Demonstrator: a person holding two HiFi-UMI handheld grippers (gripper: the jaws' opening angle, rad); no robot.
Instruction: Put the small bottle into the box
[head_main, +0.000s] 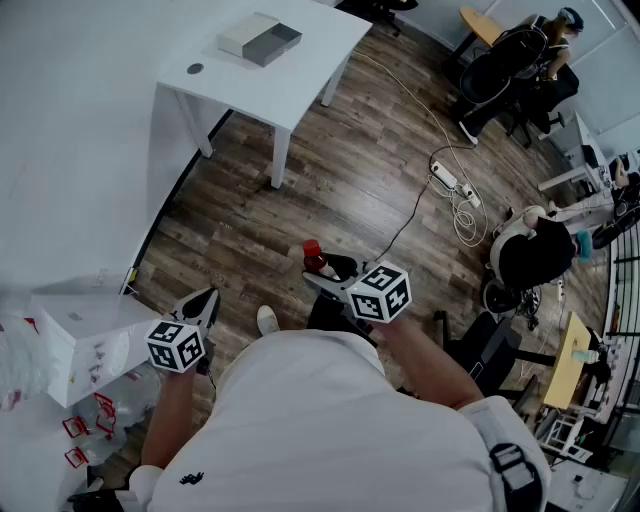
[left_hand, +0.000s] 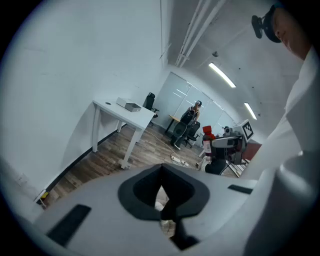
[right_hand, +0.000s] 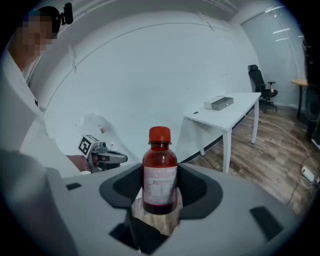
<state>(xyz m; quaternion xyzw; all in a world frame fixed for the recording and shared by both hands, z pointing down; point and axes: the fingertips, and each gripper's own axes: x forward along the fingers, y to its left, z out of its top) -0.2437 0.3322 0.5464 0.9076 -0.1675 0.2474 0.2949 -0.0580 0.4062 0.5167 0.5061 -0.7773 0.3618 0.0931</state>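
Both grippers were held low in front of the person, above the wooden floor (head_main: 340, 180). The right gripper (head_main: 322, 272) was closed on the small bottle (right_hand: 160, 172): its jaws pressed the lower part of the bottle from two sides and stood rather wide because of it. The bottle stood upright between them, with a red cap on top, a dark red liquid inside and a white label whose print was too small to read. The left gripper (head_main: 203, 303) was to the left of it and well apart; its jaws were together, with nothing between them. The box (head_main: 259, 40), white with a grey part, lay on the white table (head_main: 310, 65) at the far side of the room, beside the wall, and it was well apart from the bottle. At the near left of the head view a white carton (head_main: 75, 335) stood by the wall, to the left of the left gripper. On the floor at the far right lay a power strip (head_main: 445, 180) with a loose cable.
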